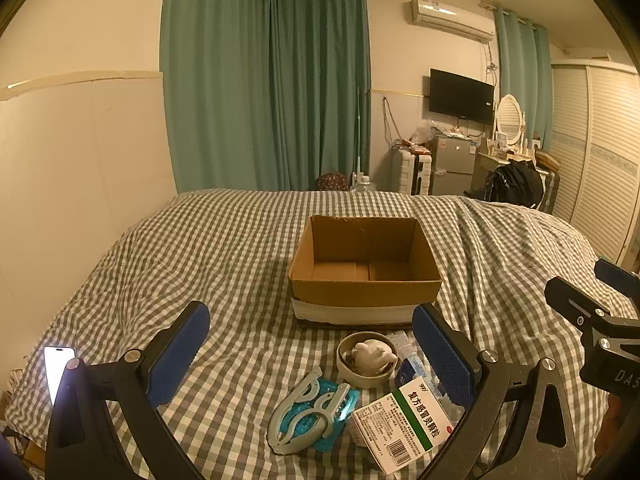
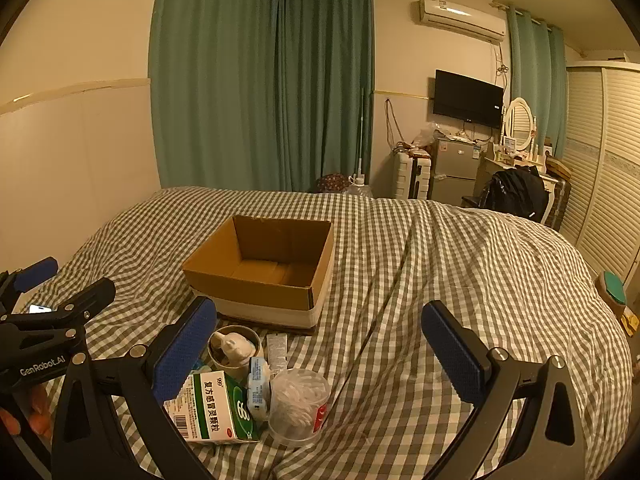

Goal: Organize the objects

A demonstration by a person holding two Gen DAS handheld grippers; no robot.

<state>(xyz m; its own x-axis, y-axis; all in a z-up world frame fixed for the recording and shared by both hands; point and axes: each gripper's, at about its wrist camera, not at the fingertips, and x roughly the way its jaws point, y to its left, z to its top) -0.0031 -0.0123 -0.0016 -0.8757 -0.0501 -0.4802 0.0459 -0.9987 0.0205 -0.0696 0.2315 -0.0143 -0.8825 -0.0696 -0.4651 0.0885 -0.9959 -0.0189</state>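
Left wrist view: left gripper held low over the checked bed cover, fingers spread wide, holding nothing.
Between its fingers: folded hanger, small round bowl, green-and-white medicine box.
Cardboard box: open, just beyond the bowl.
Right wrist view: right gripper level, jaws wide apart, nothing held.
Clear plastic jar: near its left finger, beside the medicine box.
Far left: left gripper with fingertips of a hand below it.
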